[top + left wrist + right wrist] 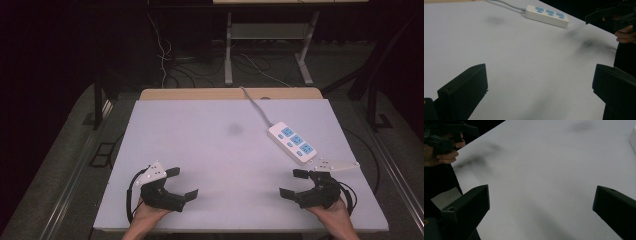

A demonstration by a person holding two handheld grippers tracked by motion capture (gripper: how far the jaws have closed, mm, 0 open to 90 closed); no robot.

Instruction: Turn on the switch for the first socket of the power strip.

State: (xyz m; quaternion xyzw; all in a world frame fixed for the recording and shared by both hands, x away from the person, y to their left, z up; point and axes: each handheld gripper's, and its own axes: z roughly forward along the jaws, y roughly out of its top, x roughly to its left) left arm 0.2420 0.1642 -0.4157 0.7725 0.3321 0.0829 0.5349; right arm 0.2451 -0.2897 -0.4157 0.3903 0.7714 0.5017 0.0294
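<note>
At the bottom of the frame, left gripper (pixel 176 183) and right gripper (pixel 295 183) both gape, holding nothing; the power strip (pixel 293 142) lies at right-centre, long axis seemingly diagonal, just beyond the nearer right gripper

A pale tabletop (pixel 200 165) with a wooden strip along its far edge carries a white power strip (pixel 292 142) at its right side, its grey cable (pixel 255 107) trailing off the far edge.
</note>
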